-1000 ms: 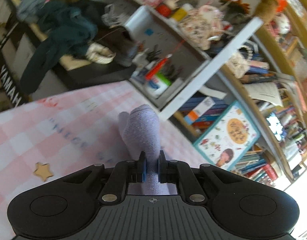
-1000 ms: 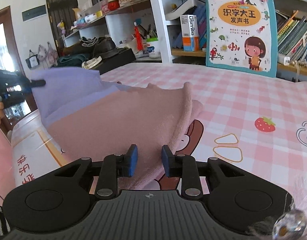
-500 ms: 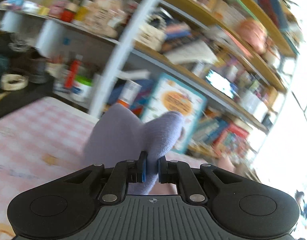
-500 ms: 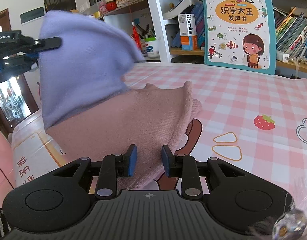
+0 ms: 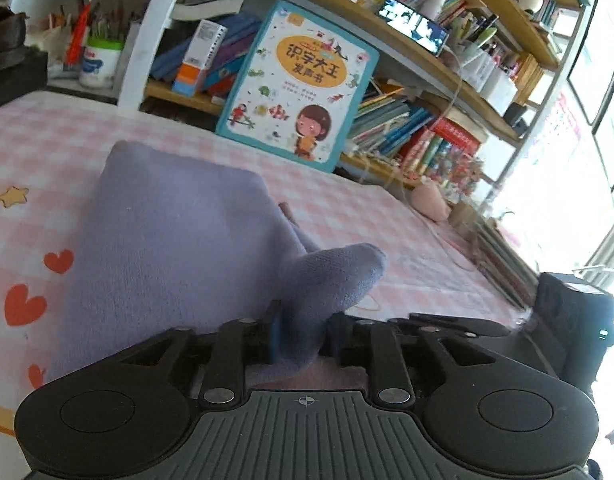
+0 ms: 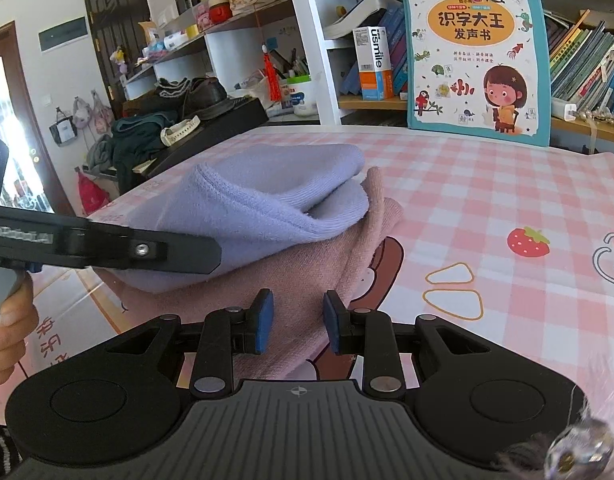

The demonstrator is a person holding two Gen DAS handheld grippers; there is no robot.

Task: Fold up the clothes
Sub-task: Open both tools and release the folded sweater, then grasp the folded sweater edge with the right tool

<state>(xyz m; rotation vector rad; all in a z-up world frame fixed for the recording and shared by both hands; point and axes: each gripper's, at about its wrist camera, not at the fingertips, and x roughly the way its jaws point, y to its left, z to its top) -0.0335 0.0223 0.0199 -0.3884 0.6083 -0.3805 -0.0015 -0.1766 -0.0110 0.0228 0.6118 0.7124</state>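
A lavender knit garment [image 6: 267, 204] lies folded over on top of a pink garment [image 6: 307, 288] on the pink checked tablecloth [image 6: 507, 184]. My left gripper [image 5: 303, 336] is shut on a bunched edge of the lavender garment [image 5: 175, 248]; its finger shows in the right wrist view [image 6: 147, 250] at the garment's near left edge. My right gripper [image 6: 297, 322] is open, its blue pads either side of the pink garment's near edge, not closed on it.
A children's picture book [image 6: 475, 60] stands against the bookshelf [image 5: 427, 80] at the table's far edge. A dark cabinet with piled clothes [image 6: 147, 136] stands at the left. The right gripper's body [image 5: 571, 320] shows at the right of the left wrist view.
My left gripper has swung the lavender garment's edge up and over to the right and laid it down folded on the pink garment. The right gripper has stayed still and open.
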